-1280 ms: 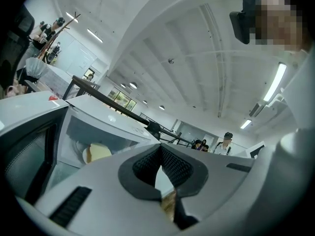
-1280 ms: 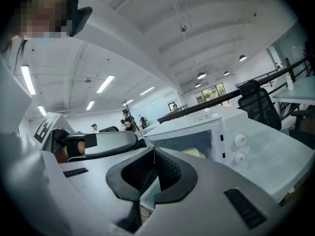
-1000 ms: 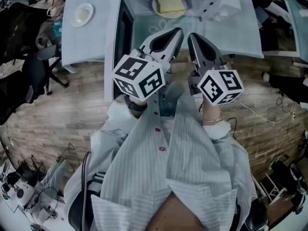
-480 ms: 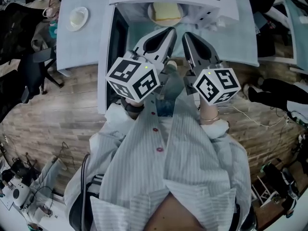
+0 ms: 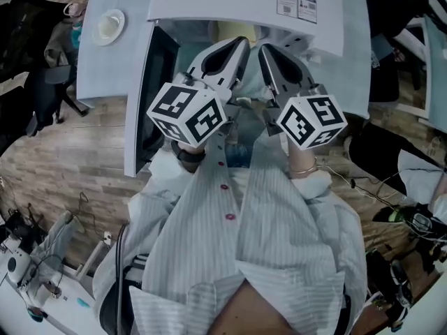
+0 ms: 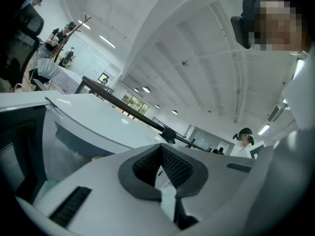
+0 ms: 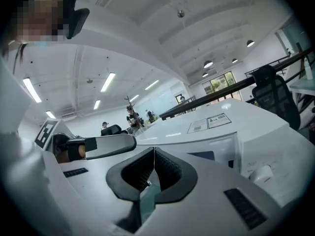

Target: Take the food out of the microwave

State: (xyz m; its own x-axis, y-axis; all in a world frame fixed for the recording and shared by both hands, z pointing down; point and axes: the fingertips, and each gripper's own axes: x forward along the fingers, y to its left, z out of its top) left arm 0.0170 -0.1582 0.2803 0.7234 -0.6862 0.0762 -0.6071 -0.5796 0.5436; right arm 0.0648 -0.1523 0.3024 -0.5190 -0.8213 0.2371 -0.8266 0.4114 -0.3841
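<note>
The white microwave [image 5: 244, 5] stands on a pale table with its door [image 5: 143, 96] swung open to the left. Of the yellow food [image 5: 227, 30] inside, only a sliver shows under the microwave's top edge. Both grippers are held side by side, pointing into the opening. My left gripper [image 5: 241, 42] is shut and empty, its pads meeting at the tip [image 6: 160, 149]. My right gripper [image 5: 264, 47] is also shut with nothing in it [image 7: 154, 150]. In the right gripper view the microwave's control panel and knob [image 7: 261, 173] lie just ahead to the right.
A small white dish [image 5: 110, 25] sits on the table [image 5: 105, 61] left of the microwave. A dark office chair [image 5: 42, 82] stands at the left over the wooden floor. Cables and another person's dark clothing [image 5: 391, 145] are at the right.
Both grippers have moved forward toward the microwave's opening. The plate of food, plain to see a second ago, is now mostly hidden under the microwave's top edge.
</note>
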